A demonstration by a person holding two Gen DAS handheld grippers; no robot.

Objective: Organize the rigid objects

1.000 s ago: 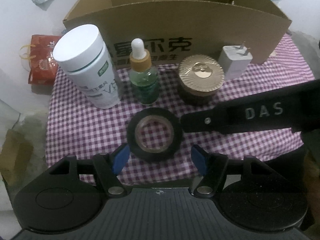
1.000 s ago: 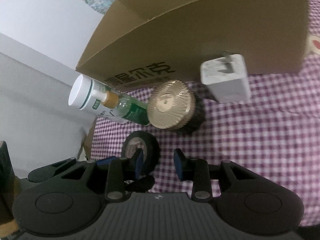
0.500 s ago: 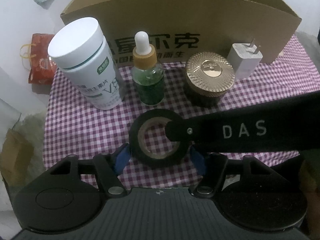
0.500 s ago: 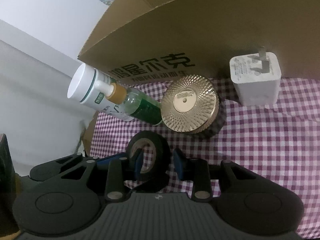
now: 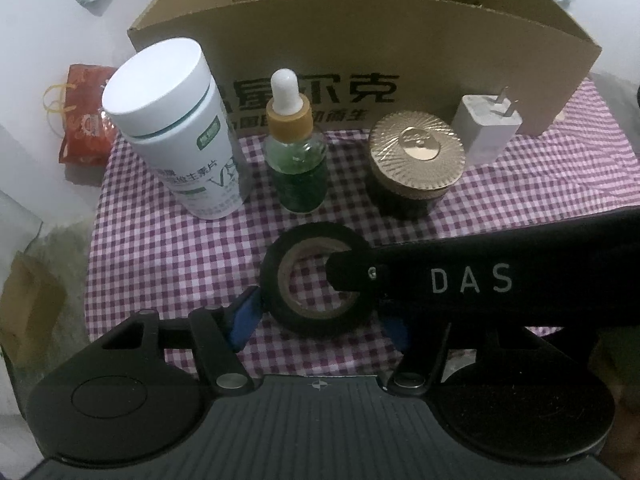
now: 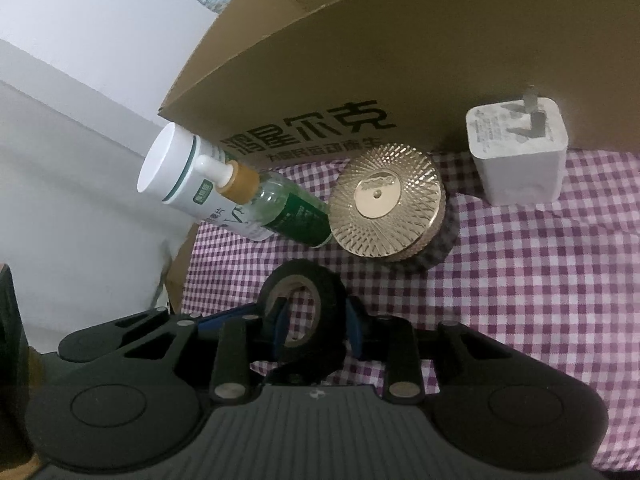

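A black tape roll (image 5: 316,280) lies flat on the purple checked cloth (image 5: 160,248). My left gripper (image 5: 320,316) is open with a blue pad on either side of the roll. My right gripper (image 6: 316,320) comes in from the right; one finger (image 5: 440,276) reaches into the roll's hole, and in the right wrist view its pads straddle the roll's wall (image 6: 332,292), open. Behind stand a white bottle (image 5: 176,136), a green dropper bottle (image 5: 298,160), a gold-lidded jar (image 5: 416,164) and a white charger (image 5: 486,128).
An open cardboard box (image 5: 360,40) stands behind the row of objects, at the cloth's far edge. A red bag (image 5: 80,120) lies off the cloth at the left. The cloth's left edge drops off near the white bottle.
The right gripper's finger moved left over the tape roll and into its hole. Both grippers closed in around the roll. The roll has not moved.
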